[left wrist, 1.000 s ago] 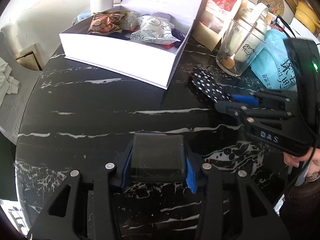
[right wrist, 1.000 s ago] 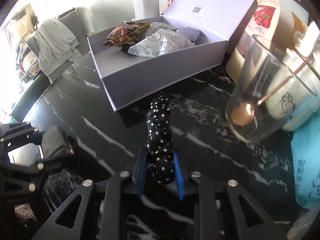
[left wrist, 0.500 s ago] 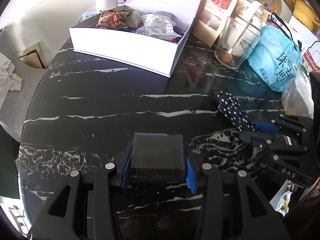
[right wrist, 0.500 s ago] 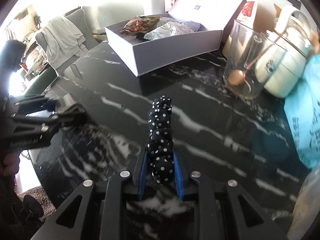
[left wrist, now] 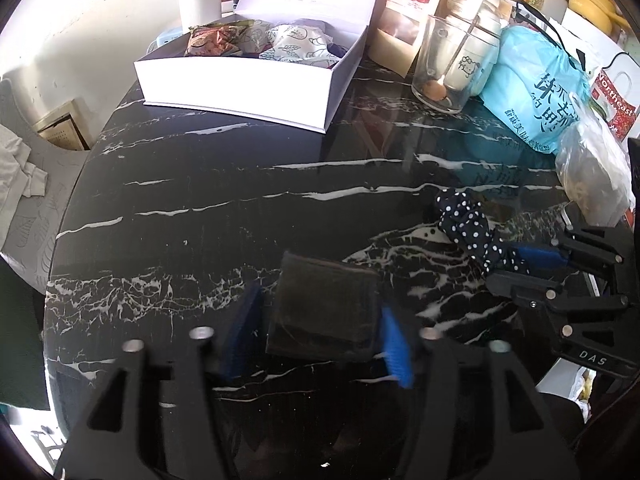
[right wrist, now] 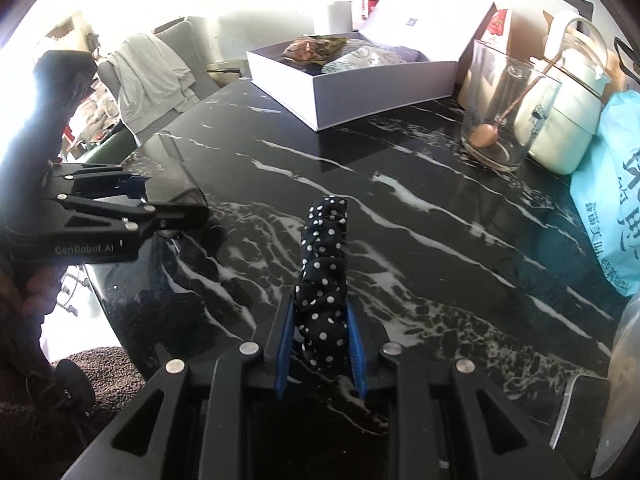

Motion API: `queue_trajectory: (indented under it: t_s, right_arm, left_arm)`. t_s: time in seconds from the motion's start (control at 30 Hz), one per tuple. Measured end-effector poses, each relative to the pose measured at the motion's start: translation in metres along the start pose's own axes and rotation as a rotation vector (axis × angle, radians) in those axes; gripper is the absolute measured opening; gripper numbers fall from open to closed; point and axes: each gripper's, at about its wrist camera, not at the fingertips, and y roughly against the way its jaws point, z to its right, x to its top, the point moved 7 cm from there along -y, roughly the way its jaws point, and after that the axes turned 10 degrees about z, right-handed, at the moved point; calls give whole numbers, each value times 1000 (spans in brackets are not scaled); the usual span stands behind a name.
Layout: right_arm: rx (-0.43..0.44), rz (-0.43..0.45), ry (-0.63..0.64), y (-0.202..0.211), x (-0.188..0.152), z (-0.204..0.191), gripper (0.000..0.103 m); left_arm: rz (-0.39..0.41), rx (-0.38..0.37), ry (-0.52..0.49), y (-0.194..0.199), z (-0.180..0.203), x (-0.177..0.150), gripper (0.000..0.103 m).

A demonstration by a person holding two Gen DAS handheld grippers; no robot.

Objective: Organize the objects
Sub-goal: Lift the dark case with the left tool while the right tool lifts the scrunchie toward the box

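Observation:
A flat dark square pad (left wrist: 326, 312) lies on the black marble table between the blue pads of my left gripper (left wrist: 316, 336); the jaws have spread and there is a gap on each side of it. My right gripper (right wrist: 320, 344) is shut on a black scrunchie with white dots (right wrist: 322, 264), held low over the table near its front edge; it also shows in the left wrist view (left wrist: 468, 228). The open white box (left wrist: 240, 80) with snack packets stands at the far side.
At the back right stand a glass jar with a spoon (left wrist: 444, 68), a white kettle (right wrist: 560, 120), a kraft pouch (left wrist: 404, 20) and a turquoise bag (left wrist: 536, 92). A clear plastic bag (left wrist: 592, 172) lies at the right edge. A chair with clothes (right wrist: 148, 76) stands beyond the table.
Both grippers have pulled back from the white box toward the near edge. My left gripper's jaws have opened around the dark pad, which now sits tilted on the table.

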Motion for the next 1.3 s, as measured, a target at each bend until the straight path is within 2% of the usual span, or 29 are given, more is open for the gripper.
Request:
queue_trajectory:
  t_s: [0.03, 0.1, 0.37, 0.4, 0.43, 0.47, 0.5, 0.53, 0.57, 0.67, 1.3]
  right_arm:
    - [1, 7, -4, -1, 1, 0, 32]
    - [5, 15, -7, -2, 2, -2, 45]
    - [-31, 52, 20, -8, 5, -6, 47]
    - [-37, 56, 24, -8, 5, -7, 47]
    - [-41, 56, 30, -9, 5, -7, 47]
    - [-42, 59, 38, -9, 5, -9, 44]
    - [-41, 62, 43, -9, 5, -10, 35]
    - [-41, 63, 47, -10, 6, -11, 30]
    - [-37, 63, 44, -10, 7, -11, 22]
    - [-18, 64, 28, -11, 8, -12, 17]
    - [62, 81, 27, 3, 30, -27, 16]
  left_arm:
    - [4, 1, -3, 0, -1, -1, 70]
    - [12, 4, -18, 1, 0, -4, 72]
    - [46, 12, -81, 4, 2, -11, 75]
    - [50, 11, -78, 5, 2, -11, 73]
    - [53, 14, -78, 5, 1, -10, 66]
    - [59, 23, -81, 5, 0, -9, 59]
    - [64, 25, -82, 6, -1, -8, 48]
    - [66, 20, -78, 7, -1, -7, 41]
    - [65, 16, -73, 8, -2, -7, 41]
    - [66, 5, -43, 9, -5, -5, 41]
    - [76, 2, 20, 29, -18, 15, 41]
